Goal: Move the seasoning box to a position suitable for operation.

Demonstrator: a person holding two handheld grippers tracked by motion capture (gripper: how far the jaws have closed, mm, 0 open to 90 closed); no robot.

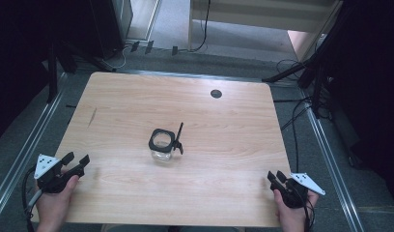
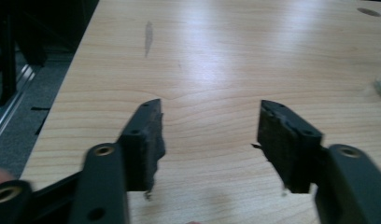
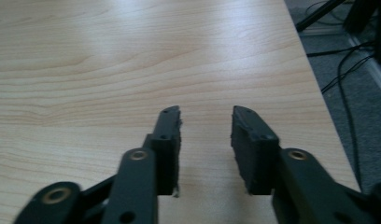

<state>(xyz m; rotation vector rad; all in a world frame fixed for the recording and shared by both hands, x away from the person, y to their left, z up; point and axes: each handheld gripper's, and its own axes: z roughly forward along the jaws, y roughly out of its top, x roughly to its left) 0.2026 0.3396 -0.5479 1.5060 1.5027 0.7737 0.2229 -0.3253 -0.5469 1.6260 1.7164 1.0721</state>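
You've got a light wood-grain table (image 1: 224, 159) with rounded corners, standing on grey floor (image 1: 21, 150). Near its middle sits a small clear glass jar (image 1: 162, 146) with a black square rim, upright. A thin black stick-like piece (image 1: 179, 137) rises right beside the jar on its right; what it is, you can't tell. Toward the far edge there's a round dark hole or grommet (image 1: 216, 94) in the top. A dark smudge (image 1: 91, 117) marks the left part of the surface, seen also in the left gripper view (image 2: 148, 37). The near part of the table is bare wood.
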